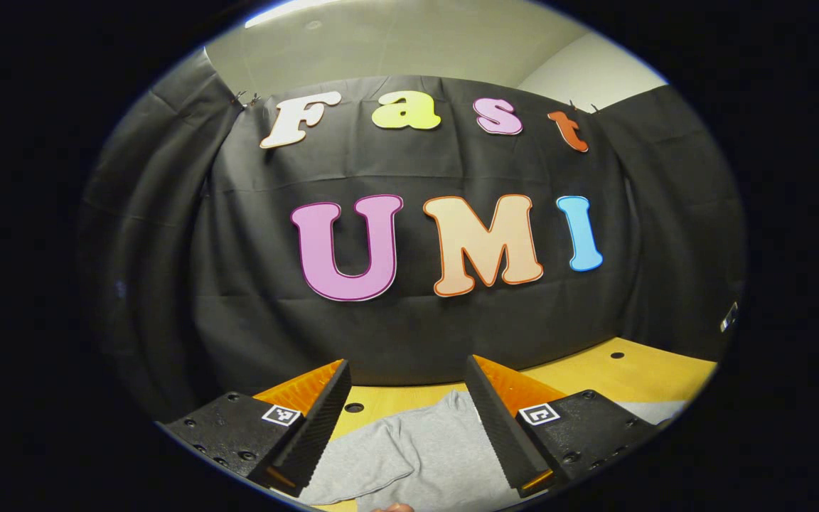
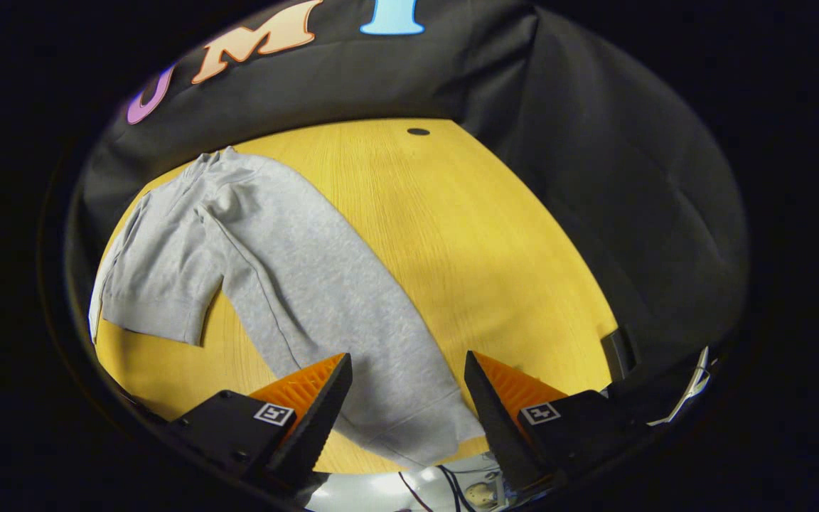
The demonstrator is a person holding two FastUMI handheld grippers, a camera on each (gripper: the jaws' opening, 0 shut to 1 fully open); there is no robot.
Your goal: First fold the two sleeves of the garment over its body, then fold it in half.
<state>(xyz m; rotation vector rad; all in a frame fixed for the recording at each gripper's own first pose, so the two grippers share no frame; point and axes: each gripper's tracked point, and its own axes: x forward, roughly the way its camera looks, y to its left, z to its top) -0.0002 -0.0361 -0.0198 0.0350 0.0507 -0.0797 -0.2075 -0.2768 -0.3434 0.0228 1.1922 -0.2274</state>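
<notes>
You're hovering both grippers with fingers spread, right gripper [image 2: 407, 398] over the hem of the garment [image 2: 296, 284] lying flat on the surface [image 2: 466, 235]; pinch the sleeve [image 2: 157, 277] cuff first, left gripper [image 1: 407, 419].

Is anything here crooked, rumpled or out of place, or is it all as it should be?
Nothing is spilled or damaged. The grey garment lies flat but slanted across the yellow table, its hem at the near edge. One sleeve sticks out, not yet folded over. Both grippers are open above it.
</notes>
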